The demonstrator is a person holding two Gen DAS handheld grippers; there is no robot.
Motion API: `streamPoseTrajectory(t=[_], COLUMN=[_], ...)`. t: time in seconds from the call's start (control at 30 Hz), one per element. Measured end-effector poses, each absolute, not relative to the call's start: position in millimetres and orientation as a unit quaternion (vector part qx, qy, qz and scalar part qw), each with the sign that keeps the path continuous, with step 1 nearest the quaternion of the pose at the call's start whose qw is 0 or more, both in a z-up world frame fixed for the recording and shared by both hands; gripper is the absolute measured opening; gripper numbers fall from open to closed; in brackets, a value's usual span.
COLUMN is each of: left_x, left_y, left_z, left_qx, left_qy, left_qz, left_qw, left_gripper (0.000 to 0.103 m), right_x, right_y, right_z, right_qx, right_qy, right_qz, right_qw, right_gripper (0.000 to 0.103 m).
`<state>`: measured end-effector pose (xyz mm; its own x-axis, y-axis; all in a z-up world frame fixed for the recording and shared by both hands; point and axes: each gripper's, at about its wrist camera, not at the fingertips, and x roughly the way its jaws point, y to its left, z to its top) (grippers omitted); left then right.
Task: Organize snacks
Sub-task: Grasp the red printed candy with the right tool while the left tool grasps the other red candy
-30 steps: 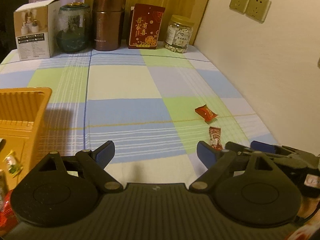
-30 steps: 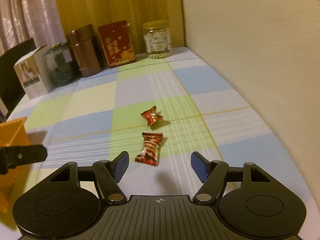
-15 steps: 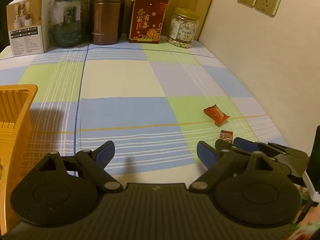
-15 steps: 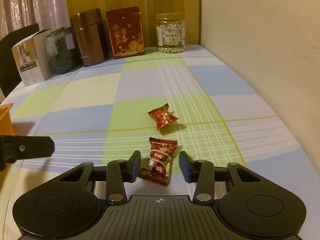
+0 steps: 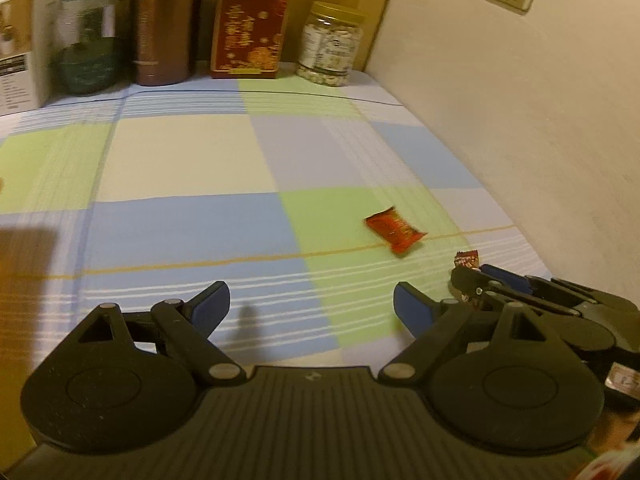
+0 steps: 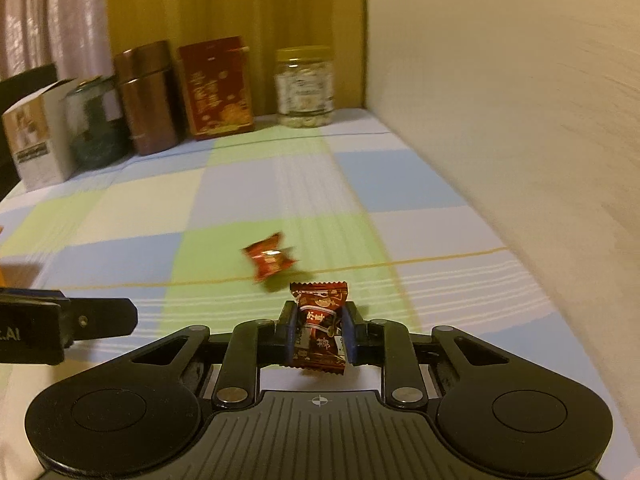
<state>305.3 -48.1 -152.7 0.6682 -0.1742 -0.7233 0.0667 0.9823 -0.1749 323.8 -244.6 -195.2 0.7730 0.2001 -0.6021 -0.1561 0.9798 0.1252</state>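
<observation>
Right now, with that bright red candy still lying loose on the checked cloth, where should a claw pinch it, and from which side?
Across its plump middle, from above. The bright red candy lies flat on the tablecloth with twisted wrapper ends flaring at both sides; those are probably too flimsy to hold. The open left claw looks free for it.

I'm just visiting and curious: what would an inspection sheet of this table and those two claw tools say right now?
Surface: checked tablecloth, blue, green and cream.
Job's things: dark red wrapped candy between the right claw's pads; bright red candy lying loose beyond it.
Clutter: along the back, white box, glass jar, brown canister, red box, nut jar.
Grippers: right gripper has just closed on the dark candy; left gripper open, empty.
Cables: nothing seen.
Surroundings: cream wall with sockets, wood panel, curtain.
</observation>
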Motion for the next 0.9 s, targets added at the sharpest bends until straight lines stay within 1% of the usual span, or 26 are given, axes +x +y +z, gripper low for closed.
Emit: streamPoseTrajectory(t=[0.13, 0.2, 0.37, 0.43, 0.57, 0.7, 0.83, 0.9], left_x=[318.0, 324.4, 341.6, 348.7, 361.6, 370.2, 375.0, 376.5], left_y=[-69.2, -78.4, -97.0, -102.5, -112.5, -117.6, -121.9, -123.5], left_z=[-159.0, -160.8, -166.0, -167.4, -171.9, -177.9, -179.8, -180.7], left_qx=[-0.067, -0.072, -0.088, -0.091, -0.095, -0.096, -0.08, -0.069], left_qy=[0.391, 0.387, 0.381, 0.38, 0.381, 0.387, 0.384, 0.384], left_qz=[-0.075, -0.082, -0.096, -0.095, -0.093, -0.086, -0.08, -0.08], left_qw=[0.915, 0.915, 0.915, 0.916, 0.915, 0.913, 0.916, 0.917], left_gripper=[0.085, 0.078, 0.069, 0.068, 0.058, 0.045, 0.038, 0.03], right_x=[328.9, 330.4, 331.0, 330.4, 329.9, 330.5, 331.7, 332.1], right_y=[-264.7, -272.9, -285.8, -288.8, -289.3, -292.1, -294.7, -294.8], right_z=[-197.5, -199.6, -205.9, -206.9, -208.3, -211.4, -211.9, -212.3], right_qx=[0.038, 0.04, 0.047, 0.051, 0.055, 0.059, 0.061, 0.061], right_qy=[0.324, 0.324, 0.328, 0.327, 0.325, 0.325, 0.323, 0.322], right_qz=[0.08, 0.073, 0.063, 0.06, 0.059, 0.057, 0.055, 0.054], right_qw=[0.942, 0.942, 0.942, 0.942, 0.942, 0.942, 0.943, 0.943], right_gripper=[0.024, 0.024, 0.024, 0.024, 0.024, 0.024, 0.024, 0.024])
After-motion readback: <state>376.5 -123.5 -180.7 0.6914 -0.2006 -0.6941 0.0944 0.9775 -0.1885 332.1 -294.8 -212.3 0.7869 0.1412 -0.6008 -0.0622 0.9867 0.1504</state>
